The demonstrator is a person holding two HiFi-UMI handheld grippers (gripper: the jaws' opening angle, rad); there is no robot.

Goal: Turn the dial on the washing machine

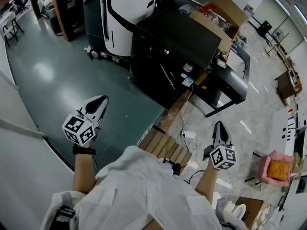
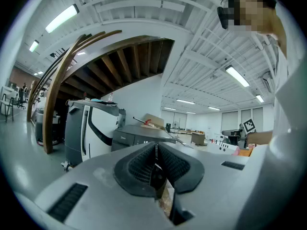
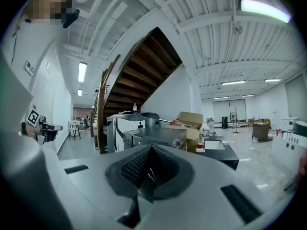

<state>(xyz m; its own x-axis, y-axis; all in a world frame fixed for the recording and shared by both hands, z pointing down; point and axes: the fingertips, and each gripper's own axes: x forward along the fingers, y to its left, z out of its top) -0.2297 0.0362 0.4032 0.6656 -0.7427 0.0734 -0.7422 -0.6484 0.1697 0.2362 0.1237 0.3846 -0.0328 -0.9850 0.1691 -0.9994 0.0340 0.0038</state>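
Note:
The black washing machine (image 1: 172, 42) stands on the floor ahead of me, with its round dial (image 1: 187, 68) on the front panel near the right corner. Both grippers hang well short of it, held in the air. My left gripper (image 1: 101, 100) is at lower left, its jaws shut with nothing between them. At lower right my right gripper (image 1: 219, 125) is likewise shut and empty. In the left gripper view the washing machine (image 2: 140, 137) shows far beyond the shut left gripper (image 2: 155, 148). The right gripper view shows the machine (image 3: 156, 136) past the shut right gripper (image 3: 151, 150).
A white and black machine (image 1: 122, 13) stands left of the washer. An open cardboard box (image 1: 218, 16) lies on its far right corner, with a low black stand (image 1: 237, 73) beside it. A wooden pallet (image 1: 165, 145) and a white cable (image 1: 188, 134) lie by my feet. A pink bin (image 1: 278, 169) is at right.

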